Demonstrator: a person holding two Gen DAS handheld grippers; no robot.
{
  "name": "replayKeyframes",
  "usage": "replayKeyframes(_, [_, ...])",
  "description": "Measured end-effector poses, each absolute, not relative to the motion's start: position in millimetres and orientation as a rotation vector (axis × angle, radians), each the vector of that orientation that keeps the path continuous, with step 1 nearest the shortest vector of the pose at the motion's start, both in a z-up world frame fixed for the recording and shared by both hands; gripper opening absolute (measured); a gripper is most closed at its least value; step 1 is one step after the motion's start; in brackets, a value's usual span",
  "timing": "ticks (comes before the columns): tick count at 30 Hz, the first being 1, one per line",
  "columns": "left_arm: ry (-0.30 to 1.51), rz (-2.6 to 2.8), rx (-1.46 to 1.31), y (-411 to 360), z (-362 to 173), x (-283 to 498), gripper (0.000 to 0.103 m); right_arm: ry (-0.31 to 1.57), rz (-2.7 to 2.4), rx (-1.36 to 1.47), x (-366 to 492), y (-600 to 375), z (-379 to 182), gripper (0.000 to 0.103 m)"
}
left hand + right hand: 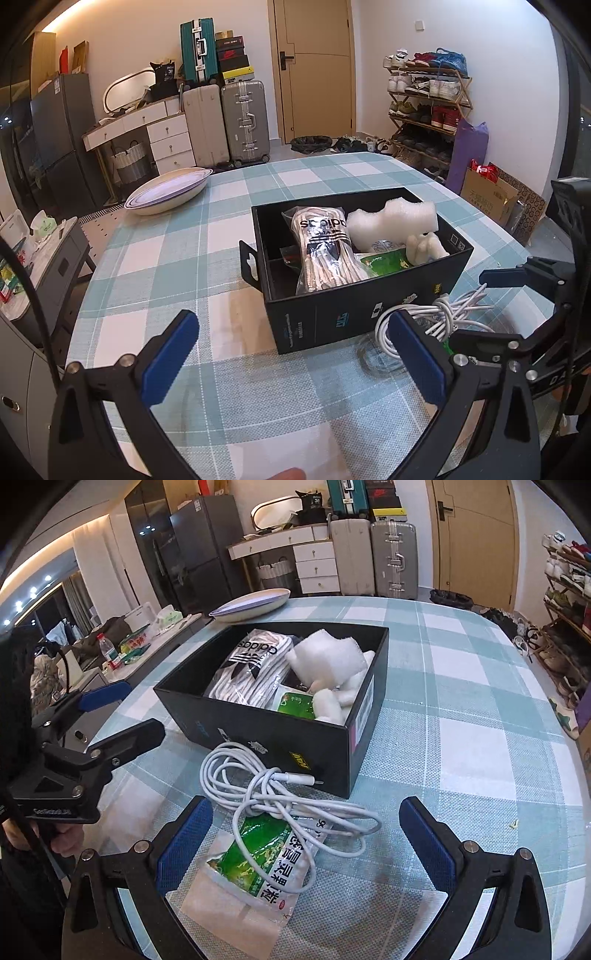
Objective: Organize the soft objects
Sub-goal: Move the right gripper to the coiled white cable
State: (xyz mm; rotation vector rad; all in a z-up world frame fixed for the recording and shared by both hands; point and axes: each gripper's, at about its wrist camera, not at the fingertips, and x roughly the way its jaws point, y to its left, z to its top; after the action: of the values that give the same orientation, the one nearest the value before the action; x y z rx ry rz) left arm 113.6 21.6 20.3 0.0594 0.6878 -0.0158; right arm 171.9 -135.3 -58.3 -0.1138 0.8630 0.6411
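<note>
Both tongs stand wide and empty: left tongs (291, 350), right tongs (306, 834). The cable (280, 797) lies loosely coiled on the sachet (266, 867), just before the box (280, 734) on the table (461, 709). Risks: loops may snag and drag the sachet; a partial grasp may let strands trail outside the box.

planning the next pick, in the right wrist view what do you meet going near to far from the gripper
right gripper → green packet → white cable → black box → plate
</note>
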Motion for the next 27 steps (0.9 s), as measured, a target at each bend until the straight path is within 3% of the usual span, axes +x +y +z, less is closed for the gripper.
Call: replayKeyframes(27, [0.697, -0.015, 0.077, 22, 18, 114, 0.103, 0.886, 0.596, -0.121, 180, -139, -66, 0.102])
